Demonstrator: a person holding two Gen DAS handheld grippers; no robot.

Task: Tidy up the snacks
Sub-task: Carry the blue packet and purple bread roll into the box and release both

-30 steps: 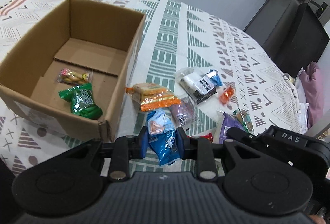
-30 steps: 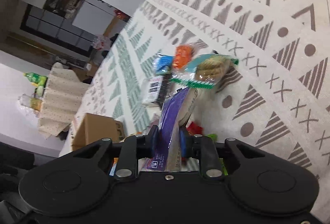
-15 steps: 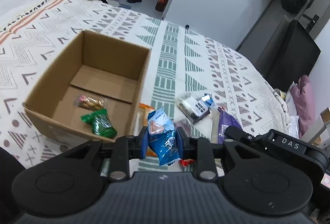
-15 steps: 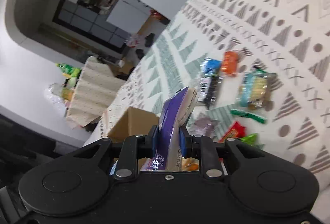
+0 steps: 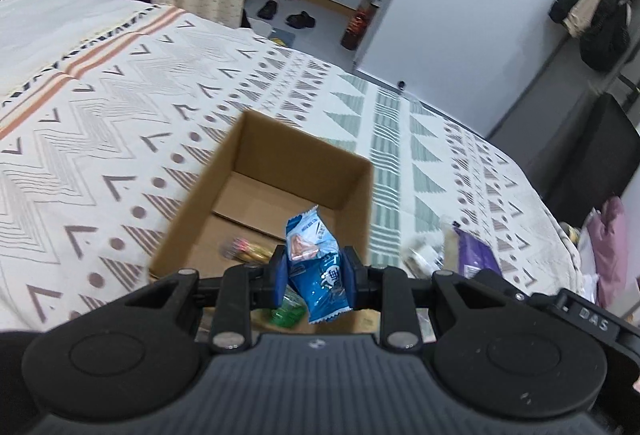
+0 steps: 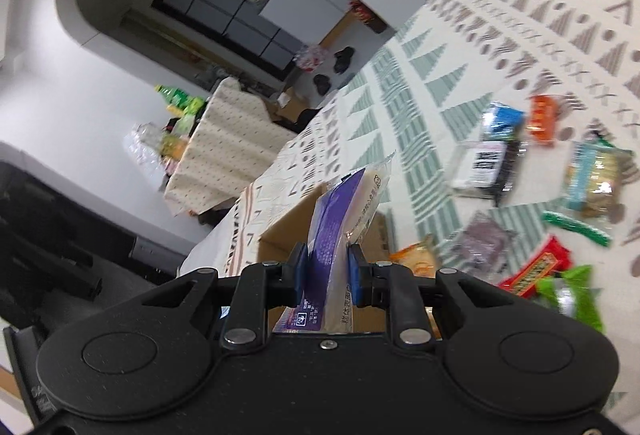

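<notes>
My left gripper [image 5: 315, 272] is shut on a blue snack packet [image 5: 316, 263] and holds it in the air over the near side of the open cardboard box [image 5: 280, 139]. A golden wrapped snack [image 5: 246, 250] and a green packet [image 5: 286, 313] lie in the box. My right gripper [image 6: 328, 270] is shut on a purple and white snack bag [image 6: 340, 219], raised above the bed, with the box [image 6: 286, 231] behind it. The purple bag also shows in the left wrist view [image 5: 474, 253].
Loose snacks lie on the patterned bedspread [image 6: 500, 47]: a black and white pack [image 6: 484, 171], a blue packet [image 6: 500, 119], an orange one [image 6: 542, 115], a biscuit pack [image 6: 596, 183], red [image 6: 536, 271] and green [image 6: 572, 295] wrappers. A dark chair [image 5: 592, 163] stands to the right.
Both grippers rose and swung left toward the box with their snacks. The blue packet now hangs over the box instead of over the loose pile.
</notes>
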